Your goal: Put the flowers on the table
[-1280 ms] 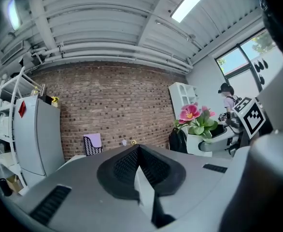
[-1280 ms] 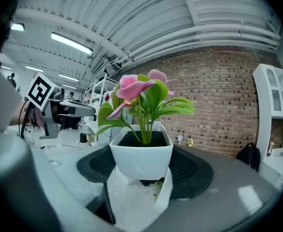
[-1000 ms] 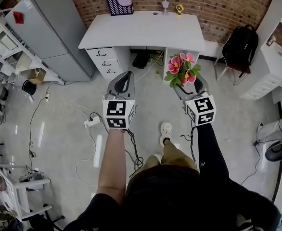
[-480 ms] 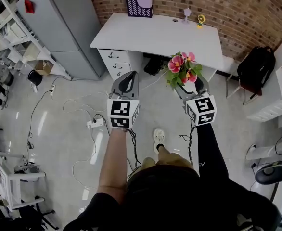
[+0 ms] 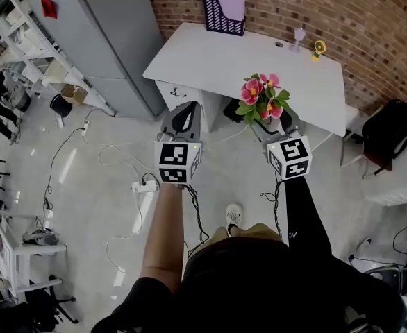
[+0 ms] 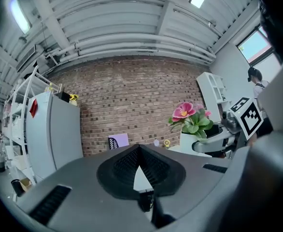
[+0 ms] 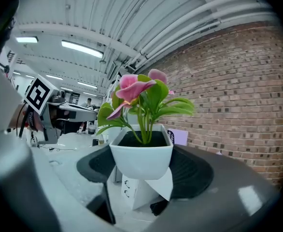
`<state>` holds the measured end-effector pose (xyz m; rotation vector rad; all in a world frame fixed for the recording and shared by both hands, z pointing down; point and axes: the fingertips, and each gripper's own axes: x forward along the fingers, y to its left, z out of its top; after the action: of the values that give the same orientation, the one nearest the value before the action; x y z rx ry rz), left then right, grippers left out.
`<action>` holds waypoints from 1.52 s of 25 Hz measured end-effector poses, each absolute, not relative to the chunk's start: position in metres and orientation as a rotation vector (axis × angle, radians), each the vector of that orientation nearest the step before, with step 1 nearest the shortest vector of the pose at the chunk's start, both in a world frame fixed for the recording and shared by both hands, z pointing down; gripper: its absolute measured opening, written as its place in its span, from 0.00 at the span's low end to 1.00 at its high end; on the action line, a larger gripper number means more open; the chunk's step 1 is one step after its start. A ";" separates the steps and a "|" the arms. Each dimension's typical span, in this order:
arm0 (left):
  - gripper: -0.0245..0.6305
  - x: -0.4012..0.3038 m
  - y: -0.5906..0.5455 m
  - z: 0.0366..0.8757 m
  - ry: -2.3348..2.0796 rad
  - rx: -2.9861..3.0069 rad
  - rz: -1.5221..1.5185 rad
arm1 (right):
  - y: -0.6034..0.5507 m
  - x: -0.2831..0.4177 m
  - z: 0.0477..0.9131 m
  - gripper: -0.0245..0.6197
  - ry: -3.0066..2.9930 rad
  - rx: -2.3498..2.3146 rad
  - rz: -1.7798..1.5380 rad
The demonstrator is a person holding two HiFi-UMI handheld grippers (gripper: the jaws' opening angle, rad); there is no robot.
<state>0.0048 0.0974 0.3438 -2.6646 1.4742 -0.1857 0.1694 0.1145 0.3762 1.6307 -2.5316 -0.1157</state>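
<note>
Currently right gripper clamps the flowers by their smooth white pot, likely light, top-heavy, blooms fragile; left gripper closed on nothing; bench lies upper centre.

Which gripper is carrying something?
The right gripper, shut on the flower pot; the left gripper is shut and empty.

Smooth, faintly glossy white pot, plastic by its look, with waxy pink flowers; matt black, finely ribbed pads on the right gripper, shell matt grey. Smooth white matt top of the table; rough red brick wall; polished, light-reflecting floor; smooth grey metal-looking cabinet; black cloth backpack.
</note>
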 end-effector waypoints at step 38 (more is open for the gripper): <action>0.05 -0.139 -0.351 0.357 1.525 -2.605 -0.200 | -0.349 0.007 0.390 0.56 -2.622 1.516 -0.085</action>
<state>-0.1390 -0.3512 0.3574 -2.6051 1.5249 -0.1996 0.0067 -0.3487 0.3899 1.5160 -2.6218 -0.0853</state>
